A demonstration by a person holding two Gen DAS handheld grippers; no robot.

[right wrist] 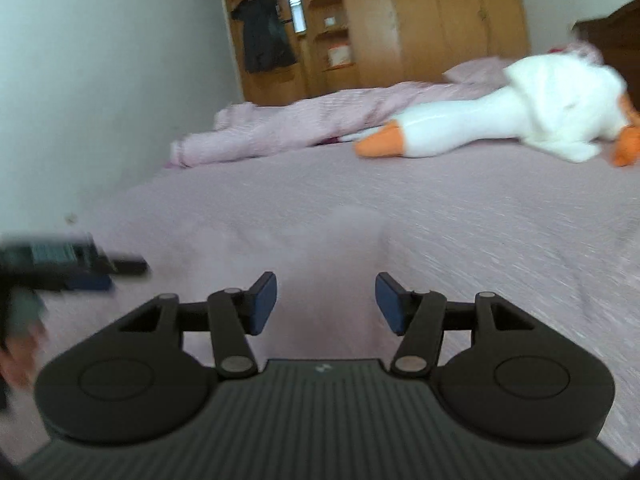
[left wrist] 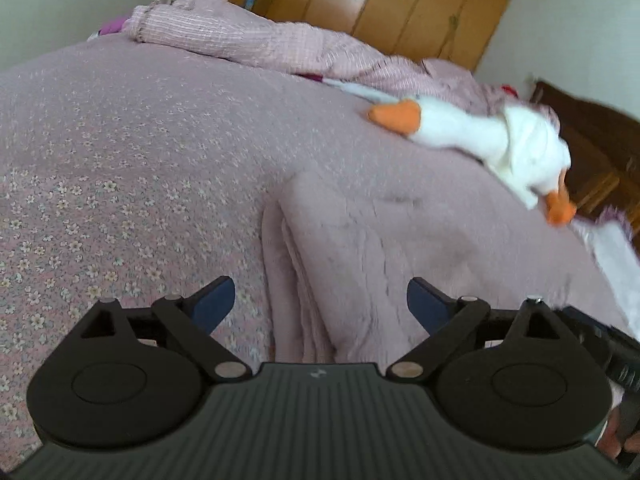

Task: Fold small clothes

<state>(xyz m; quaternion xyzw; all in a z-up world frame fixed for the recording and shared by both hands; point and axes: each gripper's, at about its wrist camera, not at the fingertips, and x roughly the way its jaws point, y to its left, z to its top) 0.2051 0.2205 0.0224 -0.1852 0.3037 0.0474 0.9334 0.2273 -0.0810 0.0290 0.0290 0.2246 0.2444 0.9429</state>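
Here, both wrist views look across a bed covered by a pale pink floral sheet. The left gripper has its blue-padded fingers spread wide with nothing between them. Directly ahead of it and partly under the gap between the fingers lies the folded pink garment, a soft fleecy piece resting flat on the sheet, its layered folded edges stacked along its left side. The garment runs from just before the gripper body toward the middle of the bed; neither finger visibly touches it.

The right gripper likewise stands spread, its blue pads apart and holding nothing. In the right wrist view, which is blurred, the same garment appears as a low pale mound straight ahead of the gap between the fingers, on the sheet; whether the pads touch it cannot be told. The left gripper shows as a dark blurred shape at the left edge of that view.

Beyond the garment, well apart from both grippers, lies a white plush goose with orange beak and feet, stretched along the far side of the bed. Behind it a rumpled pink blanket is bunched against a wooden wardrobe. A dark piece of clothing hangs on the wardrobe in the right wrist view.
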